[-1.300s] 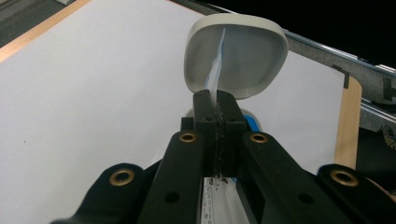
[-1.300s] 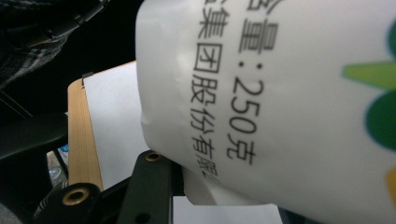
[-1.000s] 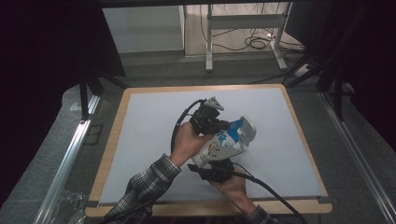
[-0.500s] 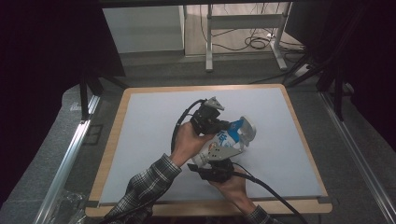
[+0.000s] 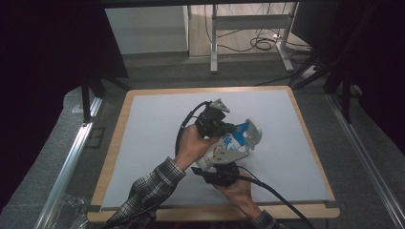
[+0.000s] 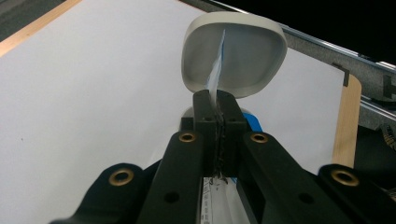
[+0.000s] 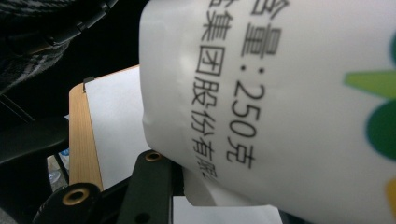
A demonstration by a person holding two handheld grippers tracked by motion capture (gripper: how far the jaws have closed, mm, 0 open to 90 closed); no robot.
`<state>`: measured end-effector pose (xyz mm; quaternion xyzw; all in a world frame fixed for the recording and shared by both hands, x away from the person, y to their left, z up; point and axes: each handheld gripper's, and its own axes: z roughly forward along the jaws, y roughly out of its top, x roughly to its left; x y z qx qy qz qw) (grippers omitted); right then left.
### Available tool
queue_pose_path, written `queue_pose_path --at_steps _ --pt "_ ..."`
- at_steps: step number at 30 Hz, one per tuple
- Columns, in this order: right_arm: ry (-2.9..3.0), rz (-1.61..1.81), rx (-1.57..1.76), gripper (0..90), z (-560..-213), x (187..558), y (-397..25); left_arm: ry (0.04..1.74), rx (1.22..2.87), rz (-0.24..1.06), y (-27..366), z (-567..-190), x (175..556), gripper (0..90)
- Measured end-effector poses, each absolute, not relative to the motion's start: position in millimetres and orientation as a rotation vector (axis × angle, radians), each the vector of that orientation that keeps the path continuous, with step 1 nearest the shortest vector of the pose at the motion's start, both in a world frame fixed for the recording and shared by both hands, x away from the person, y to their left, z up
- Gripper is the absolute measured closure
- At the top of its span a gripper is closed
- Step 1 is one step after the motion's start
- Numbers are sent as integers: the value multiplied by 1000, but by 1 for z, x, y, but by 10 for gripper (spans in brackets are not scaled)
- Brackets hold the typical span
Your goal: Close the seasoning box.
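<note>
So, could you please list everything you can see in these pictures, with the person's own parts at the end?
Bag: one, white with blue and green print, held above the mat between both grippers, tipped toward the bowl.
Bowl: one, pale grey-white, on the mat right of centre, just beyond the bag's top edge.
Mat: one, white, covering the table.
Table: one, light wood rim around the mat.
Desk frame: one, pale, on the floor behind, cables beside it.
Left gripper: one, black, jaws shut on the bag's top edge.
Right gripper: one, black, at the bag's lower end.
Sleeves: plaid, near edge.
</note>
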<state>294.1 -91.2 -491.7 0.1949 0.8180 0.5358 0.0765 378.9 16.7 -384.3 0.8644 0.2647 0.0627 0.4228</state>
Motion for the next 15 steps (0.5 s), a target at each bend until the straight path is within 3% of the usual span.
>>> queue_pose_path --at_steps 15 --pt "2442 1614 574 654 -490 294 -91 661 2176 148 15 -383 380 889"
